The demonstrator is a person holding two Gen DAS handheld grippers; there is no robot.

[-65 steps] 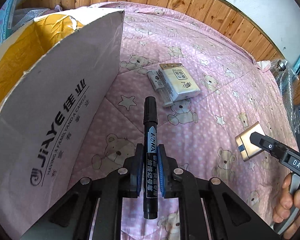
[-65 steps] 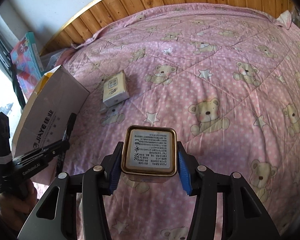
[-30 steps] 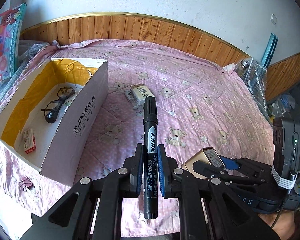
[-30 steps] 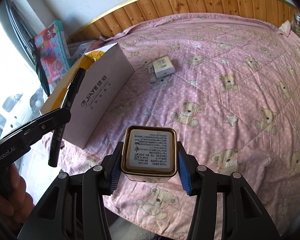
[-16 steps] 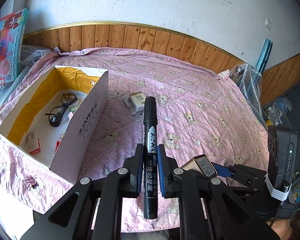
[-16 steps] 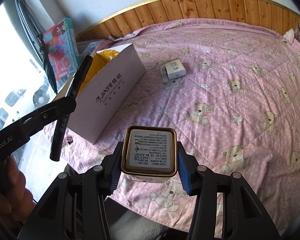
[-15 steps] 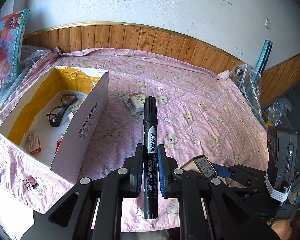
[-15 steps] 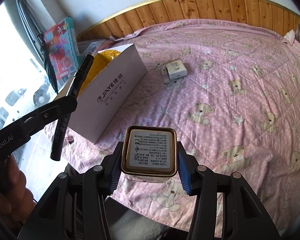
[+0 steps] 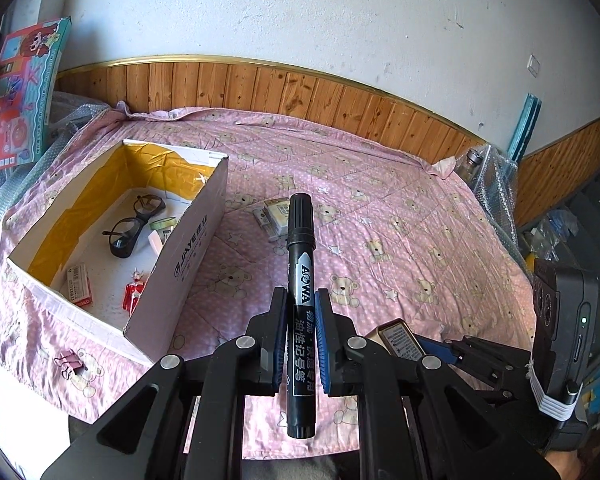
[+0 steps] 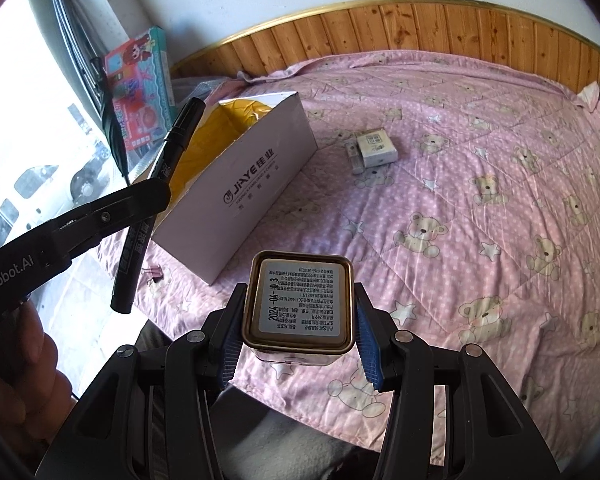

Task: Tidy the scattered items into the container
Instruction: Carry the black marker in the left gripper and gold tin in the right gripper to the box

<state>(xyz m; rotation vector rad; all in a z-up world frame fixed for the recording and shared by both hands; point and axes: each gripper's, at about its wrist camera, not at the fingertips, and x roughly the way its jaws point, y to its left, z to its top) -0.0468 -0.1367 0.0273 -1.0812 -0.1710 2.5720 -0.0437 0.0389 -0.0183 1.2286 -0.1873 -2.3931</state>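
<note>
**A:** Ok so where are we at? Nearest thing first: left tongs (image 9: 300,320) are clamped on a black marker (image 9: 300,264), pads squeezing the barrel about midway, cap pointing away. Right tongs (image 10: 298,336) are closed on a little gold tin (image 10: 299,304), label side facing the camera. Both loads are up in the air, off the bed (image 10: 480,140).

**B:** So that's the carry step, right? Nothing dropped yet.

**A:** Looks that way to me. The box (image 9: 198,236) sits on the bed, ahead and to the left of both tongs, open top. Inside I can see glasses (image 9: 134,224), a small red packet (image 9: 79,284), a red figure (image 9: 135,290) and a couple of pale bits I can't make out.

**B:** What's left outside?

**A:** Past the box there's a white pack (image 10: 377,146) with something slim lying right against it, still on the bed. Also a pink binder clip (image 9: 73,362) near the box's near corner.

**B:** Next move?

**A:** My guess: swing the marker left over the open top, get it lower inside the walls, then let go. Same for the tin. I'd aim clear of the glasses, since the tin looks hard enough to knock them.
</note>
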